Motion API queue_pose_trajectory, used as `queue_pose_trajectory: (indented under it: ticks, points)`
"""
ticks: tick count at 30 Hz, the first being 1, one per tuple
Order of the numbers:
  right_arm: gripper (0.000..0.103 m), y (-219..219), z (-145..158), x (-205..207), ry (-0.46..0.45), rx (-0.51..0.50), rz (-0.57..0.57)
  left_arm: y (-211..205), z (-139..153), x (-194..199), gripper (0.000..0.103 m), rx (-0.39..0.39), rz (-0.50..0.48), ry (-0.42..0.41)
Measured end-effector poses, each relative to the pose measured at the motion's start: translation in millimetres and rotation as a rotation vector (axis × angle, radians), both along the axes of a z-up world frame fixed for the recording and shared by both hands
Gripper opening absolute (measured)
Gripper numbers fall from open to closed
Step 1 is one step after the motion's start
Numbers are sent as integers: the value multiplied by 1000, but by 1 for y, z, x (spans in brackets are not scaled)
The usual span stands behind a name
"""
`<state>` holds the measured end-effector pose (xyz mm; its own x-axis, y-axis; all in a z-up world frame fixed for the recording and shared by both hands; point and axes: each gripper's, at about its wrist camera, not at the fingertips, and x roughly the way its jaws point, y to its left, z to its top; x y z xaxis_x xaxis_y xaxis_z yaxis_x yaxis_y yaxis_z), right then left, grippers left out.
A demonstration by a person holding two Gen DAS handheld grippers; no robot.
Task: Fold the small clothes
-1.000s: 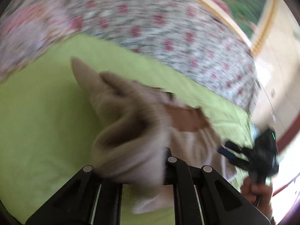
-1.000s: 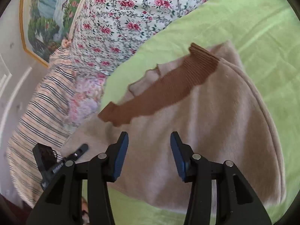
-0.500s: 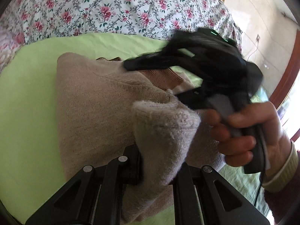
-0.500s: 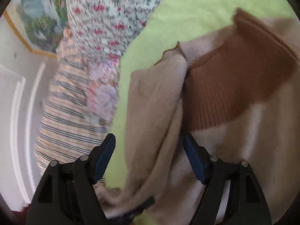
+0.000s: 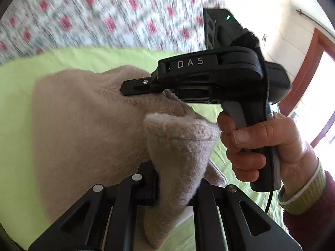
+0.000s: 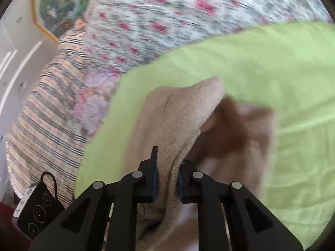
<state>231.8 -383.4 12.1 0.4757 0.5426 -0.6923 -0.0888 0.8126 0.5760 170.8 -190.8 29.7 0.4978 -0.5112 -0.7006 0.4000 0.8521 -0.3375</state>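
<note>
Both your grippers gripped the beige sweater (image 5: 88, 129) on the green sheet (image 5: 18, 108): left gripper (image 5: 178, 188) clamped, fingertips buried; right gripper (image 6: 166, 179) closing on a fold. Floral bedding (image 6: 167, 16) behind blurred.

The beige garment (image 5: 88, 129) is a soft, fuzzy matt knit, with a ribbed brown band (image 6: 228, 129). Under it the green sheet (image 6: 272, 67) is smooth matt cloth. Far behind lies thin floral printed fabric (image 5: 94, 16), and at far left a striped woven blanket (image 6: 46, 113). Both grippers look like matt black plastic with small shiny metal pins.
</note>
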Motion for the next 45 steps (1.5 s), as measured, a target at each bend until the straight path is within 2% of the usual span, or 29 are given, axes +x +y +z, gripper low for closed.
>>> queue_pose_trajectory:
  ticks: [3,5,7,10,12,14,17,18,19,20,21,22,23,24,25,26,28,30,31,35,38,39,40,41,42,45]
  points:
    - [16,-16,-21,-4,27,-50,-28,-19,-19,5,10,9,-14,44]
    - [16,-27,-26,-7,11,-27,-44,-27,-24,5,11,19,-19,40]
    - [16,-30,-29,-5,10,-55,-52,-31,-27,7,12,26,-22,46]
    - [16,-27,-33,-4,0,-107,-37,-30,-30,8,19,-1,-30,39]
    - [17,-29,-33,-5,-6,-112,-41,-26,-29,3,33,-34,-54,59]
    - [18,-30,-31,-9,-11,-153,-55,-18,-27,-6,40,-45,-73,77]
    - [18,-32,-26,-18,-13,-208,-62,1,-19,-25,41,-53,-102,75]
    - [19,-32,-23,-22,-9,-244,-65,11,-15,-34,46,-55,-103,66]
    - [22,-32,-21,-26,-6,-263,-65,20,-11,-41,50,-57,-98,57]
    - [24,-33,-18,-30,0,-278,-73,38,-5,-49,60,-60,-77,45]
    - [33,-35,-16,-33,9,-281,-85,47,-3,-57,69,-64,-58,37]
    - [45,-39,-14,-35,13,-273,-101,63,0,-61,73,-66,-28,28]
    - [50,-42,-12,-37,13,-253,-114,75,1,-61,82,-63,3,27]
    - [63,-48,-11,-38,8,-193,-121,88,0,-56,84,-62,38,32]
    - [73,-50,-13,-38,9,-138,-122,101,-2,-49,84,-76,65,45]
    - [74,-52,-15,-37,15,-98,-120,111,-6,-40,84,-90,87,61]
    - [74,-50,-22,-32,39,-61,-121,129,-16,-18,84,-119,136,111]
    - [74,-45,-30,-27,65,-41,-112,142,-28,5,85,-214,121,174]
    - [74,-45,-34,-24,76,-38,-108,146,-37,17,85,-235,127,208]
    - [74,-44,-50,-19,111,11,-96,146,-65,51,85,-234,139,284]
    - [74,-43,-58,-18,125,45,-88,142,-86,73,88,-269,115,339]
    - [70,-43,-59,-20,129,51,-87,140,-93,80,90,-282,111,355]
    - [58,-42,-61,-19,136,65,-85,137,-96,84,89,-291,102,348]
    - [50,-41,-65,-19,150,97,-80,135,-96,84,83,-290,96,327]
    - [45,-39,-67,-20,162,113,-93,133,-97,86,64,-284,86,309]
    - [36,-28,-56,-28,127,92,-111,131,-96,90,50,-273,79,310]
